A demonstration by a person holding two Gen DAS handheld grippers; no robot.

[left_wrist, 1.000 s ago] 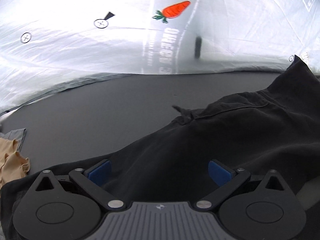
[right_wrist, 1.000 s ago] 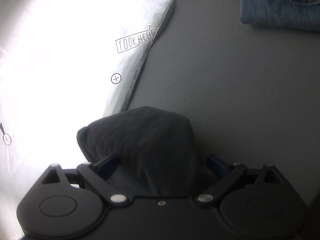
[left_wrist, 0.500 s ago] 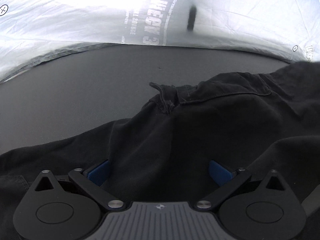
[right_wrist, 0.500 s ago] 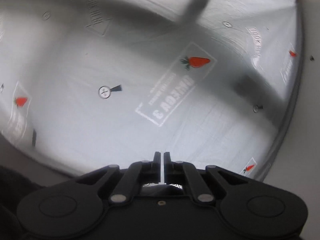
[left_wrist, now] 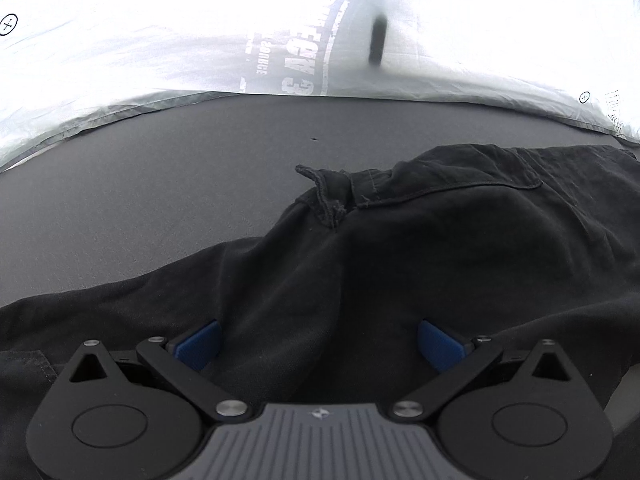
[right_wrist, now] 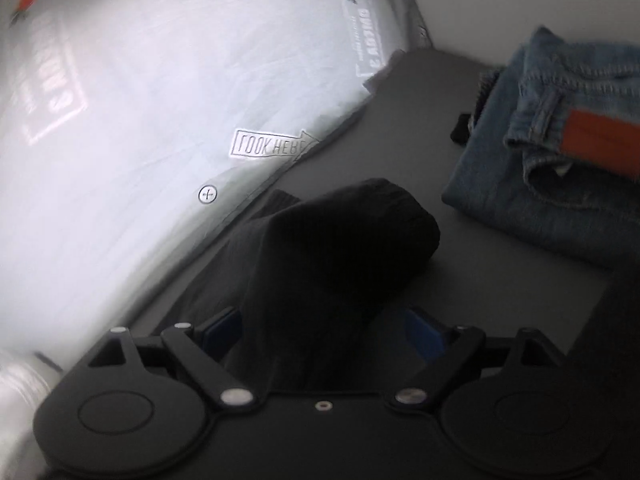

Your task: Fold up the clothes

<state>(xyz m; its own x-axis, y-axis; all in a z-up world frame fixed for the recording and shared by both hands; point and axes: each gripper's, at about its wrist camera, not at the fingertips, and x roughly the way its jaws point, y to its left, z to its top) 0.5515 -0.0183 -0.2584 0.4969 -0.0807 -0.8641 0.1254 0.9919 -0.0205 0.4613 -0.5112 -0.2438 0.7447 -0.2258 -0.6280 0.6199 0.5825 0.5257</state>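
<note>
Now the right gripper (right_wrist: 324,332) is opening again around a raised fold of the black trousers (left_wrist: 400,264) after briefly clenching; the left gripper (left_wrist: 320,344), also spread, has sunk onto them at the mat's (left_wrist: 180,200) near side.

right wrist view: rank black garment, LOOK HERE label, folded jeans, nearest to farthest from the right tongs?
1. Black garment: between the opening right tongs, fingers wide apart.
2. LOOK HERE label: ahead-left, on the white sheet.
3. Folded jeans: ahead-right on the dark table. Too close to call against the label.
</note>
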